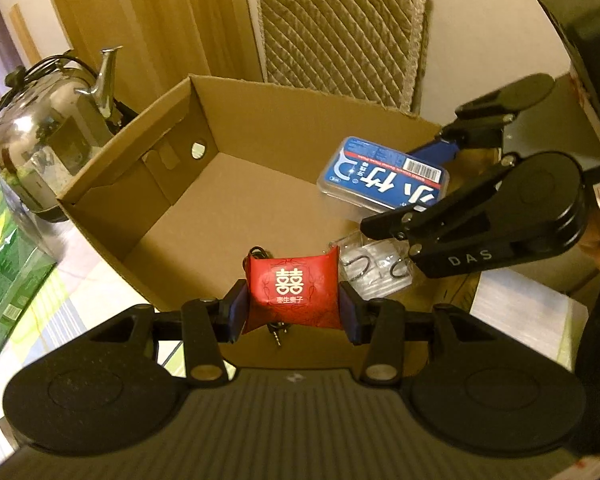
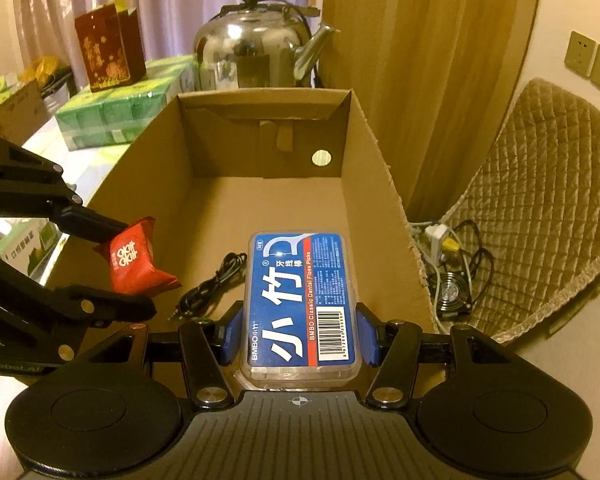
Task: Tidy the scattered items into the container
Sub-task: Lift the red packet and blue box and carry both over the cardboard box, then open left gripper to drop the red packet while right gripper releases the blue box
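Observation:
My left gripper (image 1: 292, 308) is shut on a small red candy box (image 1: 292, 296) with a white double-happiness sign, held over the near edge of the open cardboard box (image 1: 140, 148). My right gripper (image 2: 300, 332) is shut on a blue-labelled clear case of floss picks (image 2: 300, 300), held low over the box floor. Each gripper shows in the other's view: the right gripper (image 1: 416, 184) with the floss case (image 1: 380, 176), and the left gripper (image 2: 128, 260) with the red candy box (image 2: 136, 260). A black audio cable (image 2: 212, 284) and a clear packet (image 1: 376, 268) lie inside.
A steel kettle (image 2: 256, 52) stands behind the cardboard box's far wall (image 2: 260, 100). Green tissue packs (image 2: 120, 116) and a red gift bag (image 2: 108, 52) sit on the table to the left. On the right are a quilted chair cushion (image 2: 540, 200), a power strip (image 2: 444, 240) and a small fan (image 2: 452, 292).

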Motion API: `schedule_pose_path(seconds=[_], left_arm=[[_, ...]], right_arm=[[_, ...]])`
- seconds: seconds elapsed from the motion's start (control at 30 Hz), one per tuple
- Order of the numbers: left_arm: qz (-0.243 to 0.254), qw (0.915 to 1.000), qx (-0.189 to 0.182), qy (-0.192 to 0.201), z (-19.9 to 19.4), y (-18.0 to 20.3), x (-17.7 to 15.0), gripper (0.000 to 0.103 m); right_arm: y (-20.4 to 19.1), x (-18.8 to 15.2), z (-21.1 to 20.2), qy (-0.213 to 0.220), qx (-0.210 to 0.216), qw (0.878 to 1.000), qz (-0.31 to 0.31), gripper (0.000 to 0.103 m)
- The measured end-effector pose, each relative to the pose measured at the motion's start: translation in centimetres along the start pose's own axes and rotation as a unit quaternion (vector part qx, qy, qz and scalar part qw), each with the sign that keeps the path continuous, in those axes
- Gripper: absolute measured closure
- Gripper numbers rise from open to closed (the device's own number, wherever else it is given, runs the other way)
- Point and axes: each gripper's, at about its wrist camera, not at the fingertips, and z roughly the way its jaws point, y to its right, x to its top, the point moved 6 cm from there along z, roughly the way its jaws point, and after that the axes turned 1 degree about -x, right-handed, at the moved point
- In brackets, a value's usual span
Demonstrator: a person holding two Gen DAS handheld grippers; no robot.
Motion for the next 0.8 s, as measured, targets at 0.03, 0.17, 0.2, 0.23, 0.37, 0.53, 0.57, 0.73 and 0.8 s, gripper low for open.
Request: schedule_pose_path(seconds=[0.03,0.17,0.2,0.23,0.37,0.53,0.57,0.73,0.8], left_arm=[[0.002,1.0,-0.001,-0.003,0.2,0.0,0.0,0.061],[0.015,0.9998,0.004,-0.012,0.8,0.2,-0.1,0.061],[0.018,0.9997,0.005,-0.013,0.9,0.2,-0.1,0.061],[0.02,0.9997,0.006,-0.014,1.0,0.3,-0.1,0.061],[0.02,0.9996,0.008,-0.017,1.3,0.3,-0.2,0.055],[0.016,0.9997,0.011,-0.017,1.4,0.1,-0.4,0.055],[0.015,0.9997,0.011,-0.016,1.2,0.0,-0.5,0.054],[0.015,0.9997,0.016,-0.006,0.4,-0.2,-0.3,0.051],[0.016,0.9997,0.019,-0.002,0.0,-0.3,-0.2,0.051]], right_arm=[[0.0,0.0,0.1,-0.002,0.001,1.0,-0.001,0.05],[-0.1,0.0,0.5,-0.005,-0.004,1.0,-0.012,0.05],[0.0,0.1,0.6,-0.005,-0.004,1.0,-0.013,0.05],[-0.1,0.1,0.6,-0.006,-0.004,1.0,-0.014,0.05],[-0.1,0.2,0.7,-0.006,-0.004,1.0,-0.018,0.05],[-0.1,0.2,0.6,-0.006,-0.005,1.0,-0.021,0.05],[-0.1,0.2,0.6,-0.005,-0.006,1.0,-0.021,0.05],[-0.3,0.1,0.6,-0.004,-0.005,1.0,-0.023,0.05],[-0.4,0.2,0.5,-0.002,-0.003,1.0,-0.023,0.05]])
